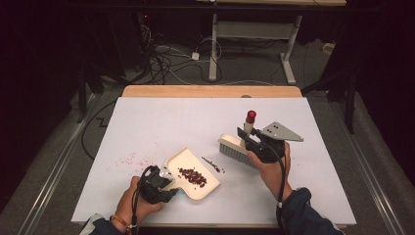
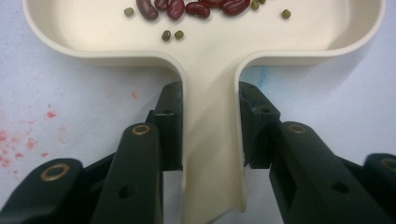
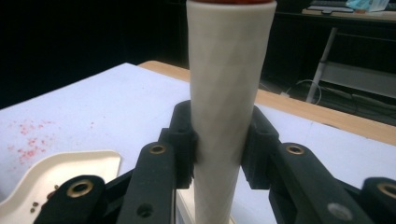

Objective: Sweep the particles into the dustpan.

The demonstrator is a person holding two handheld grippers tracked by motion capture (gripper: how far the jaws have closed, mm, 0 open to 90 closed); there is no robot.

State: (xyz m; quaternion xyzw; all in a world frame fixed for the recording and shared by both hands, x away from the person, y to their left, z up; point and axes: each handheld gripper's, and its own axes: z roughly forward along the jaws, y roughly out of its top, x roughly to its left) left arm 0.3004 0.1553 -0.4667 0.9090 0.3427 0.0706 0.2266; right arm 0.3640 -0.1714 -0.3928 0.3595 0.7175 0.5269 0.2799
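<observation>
Dustpan [image 2: 210, 93] handle clenched in left claw [image 2: 210, 126], green beans visible close up; brush [image 3: 229, 93] handle in right claw [image 3: 219, 144].

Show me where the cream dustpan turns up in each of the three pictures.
High view: dustpan lies low and centre-left on the white table, its handle in the left gripper.
Left gripper view: dustpan spans the top, its handle running down between the jaws.
Right gripper view: its corner shows bottom left.
Shared landmark: the beans inside.

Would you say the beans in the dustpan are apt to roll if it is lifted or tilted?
Probably: the beans are smooth, rounded and lie loose. The dustpan floor looks slick, so they would likely slide too. Its raised rim should hold them, but the front edge looks open.
</observation>
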